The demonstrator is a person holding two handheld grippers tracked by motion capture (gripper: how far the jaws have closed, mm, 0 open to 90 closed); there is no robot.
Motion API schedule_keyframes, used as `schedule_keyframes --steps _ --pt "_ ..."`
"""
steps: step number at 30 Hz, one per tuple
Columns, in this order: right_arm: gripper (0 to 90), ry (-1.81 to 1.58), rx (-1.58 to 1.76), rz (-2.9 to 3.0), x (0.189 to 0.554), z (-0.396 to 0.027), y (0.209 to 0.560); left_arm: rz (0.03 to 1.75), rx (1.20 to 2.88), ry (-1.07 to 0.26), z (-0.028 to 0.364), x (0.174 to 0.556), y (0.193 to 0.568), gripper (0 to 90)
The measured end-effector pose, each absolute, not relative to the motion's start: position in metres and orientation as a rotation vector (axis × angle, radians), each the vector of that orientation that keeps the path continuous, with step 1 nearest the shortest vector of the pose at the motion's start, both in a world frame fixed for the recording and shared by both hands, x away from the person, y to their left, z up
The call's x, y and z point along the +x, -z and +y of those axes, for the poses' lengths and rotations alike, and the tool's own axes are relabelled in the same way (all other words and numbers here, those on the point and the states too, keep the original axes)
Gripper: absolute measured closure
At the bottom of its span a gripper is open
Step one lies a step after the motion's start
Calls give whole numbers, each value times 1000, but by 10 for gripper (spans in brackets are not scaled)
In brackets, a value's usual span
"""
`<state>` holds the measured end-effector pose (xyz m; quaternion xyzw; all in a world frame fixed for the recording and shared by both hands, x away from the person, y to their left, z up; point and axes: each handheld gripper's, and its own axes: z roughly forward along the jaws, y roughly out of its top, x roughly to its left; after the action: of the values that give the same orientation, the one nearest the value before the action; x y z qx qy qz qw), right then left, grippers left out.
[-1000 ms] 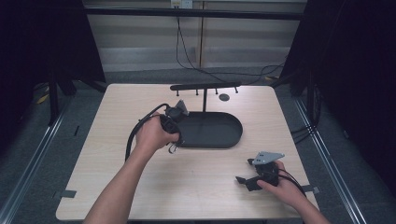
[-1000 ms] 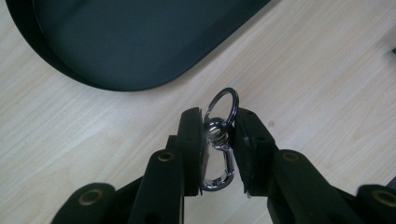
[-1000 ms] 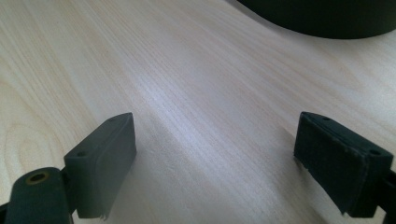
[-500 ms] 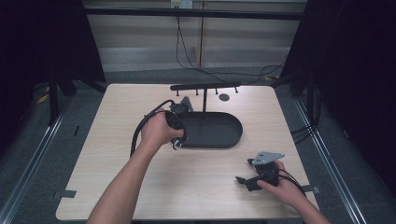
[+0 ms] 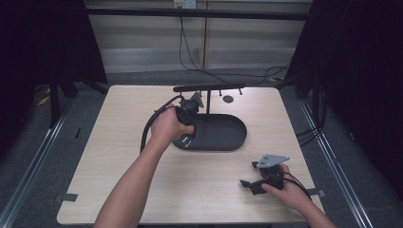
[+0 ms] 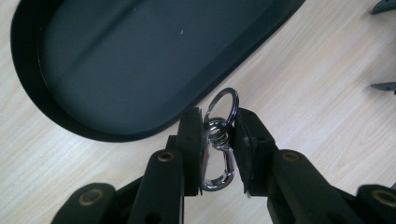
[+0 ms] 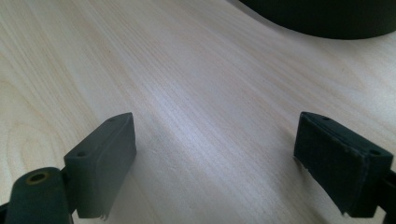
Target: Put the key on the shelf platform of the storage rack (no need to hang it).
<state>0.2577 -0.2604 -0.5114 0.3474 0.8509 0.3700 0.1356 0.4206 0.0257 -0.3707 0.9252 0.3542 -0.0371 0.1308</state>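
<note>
Pale wood-grain table (image 5: 119, 156), matte and smooth, ringed by dark curtains. Left gripper (image 6: 218, 140) pinching a shiny metal key clip (image 6: 217, 149), its round split ring jutting past the pads, just above the rim of a black oval tray (image 5: 228, 137). Thin T-shaped black stand (image 5: 209, 88) behind the tray. Right gripper (image 7: 215, 163) spread wide over bare wood. Clip's lower half partly hidden between pads.

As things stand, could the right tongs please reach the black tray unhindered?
Probably yes: the right tongs stand open, holding nothing, and bare table lies between them and the black tray.
</note>
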Motion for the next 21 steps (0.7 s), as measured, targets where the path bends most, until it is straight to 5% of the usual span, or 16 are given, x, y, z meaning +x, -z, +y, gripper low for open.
schedule_keyframes --steps 21 --pt "124 -1073 1000 2466 258 -260 511 1020 2671 112 -2 432 370 731"
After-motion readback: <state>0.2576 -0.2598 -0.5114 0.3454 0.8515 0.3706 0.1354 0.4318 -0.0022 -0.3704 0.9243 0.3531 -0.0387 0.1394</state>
